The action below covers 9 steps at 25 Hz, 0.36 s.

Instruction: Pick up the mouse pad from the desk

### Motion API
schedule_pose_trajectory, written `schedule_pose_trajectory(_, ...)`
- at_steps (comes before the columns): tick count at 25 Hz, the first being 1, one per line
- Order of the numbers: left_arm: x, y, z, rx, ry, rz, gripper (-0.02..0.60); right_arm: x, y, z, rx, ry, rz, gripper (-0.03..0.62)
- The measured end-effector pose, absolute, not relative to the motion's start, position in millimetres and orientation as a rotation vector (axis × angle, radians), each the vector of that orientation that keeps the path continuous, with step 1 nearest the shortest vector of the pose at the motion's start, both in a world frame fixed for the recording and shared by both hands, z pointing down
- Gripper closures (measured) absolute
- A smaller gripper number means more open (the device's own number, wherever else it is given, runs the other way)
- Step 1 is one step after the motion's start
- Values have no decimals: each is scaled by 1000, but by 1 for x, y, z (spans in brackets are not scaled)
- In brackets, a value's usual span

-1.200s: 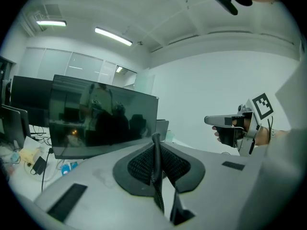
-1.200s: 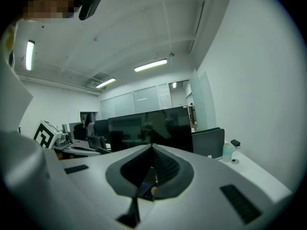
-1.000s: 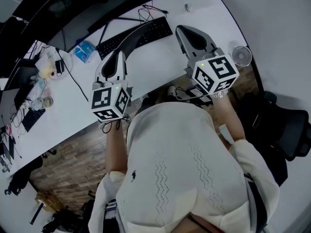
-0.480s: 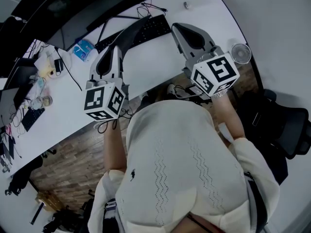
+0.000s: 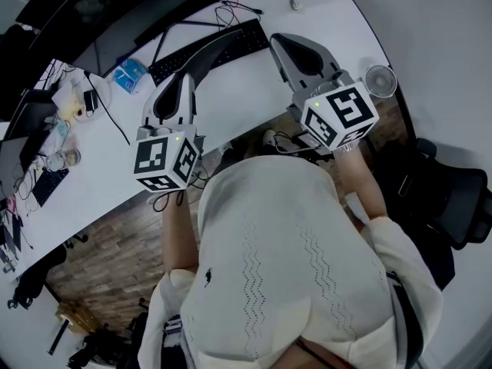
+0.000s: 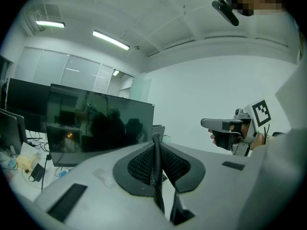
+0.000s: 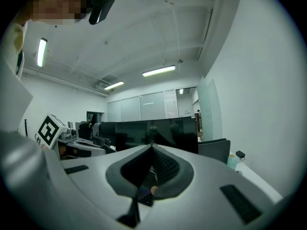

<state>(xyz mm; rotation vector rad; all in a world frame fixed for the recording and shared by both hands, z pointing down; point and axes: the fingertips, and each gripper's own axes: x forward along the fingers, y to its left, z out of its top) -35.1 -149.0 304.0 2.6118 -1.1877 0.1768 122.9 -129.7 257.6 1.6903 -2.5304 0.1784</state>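
L claw (image 6: 155,139) nips thin dark mouse pad (image 6: 157,164) above white desk (image 5: 231,98)

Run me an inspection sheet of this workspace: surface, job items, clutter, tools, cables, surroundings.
Surface: white desk.
Job's things: mouse pad, thin and dark, pinched edge-on in the left tool.
Clutter: black keyboard; blue packet; small items at the desk's left end.
Tools: left tool shut on the mouse pad; right tool shut, nothing held.
Cables: black loops behind the keyboard; one cable across the desk's left part.
Surroundings: monitor; small fan; black chair; wooden floor.
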Motion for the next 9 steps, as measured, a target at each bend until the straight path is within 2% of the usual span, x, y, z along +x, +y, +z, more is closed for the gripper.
schedule_pose_trajectory(9,-29,-137,300,2626,-1121,174,548,118,-126,259,1677,-2525,164,593)
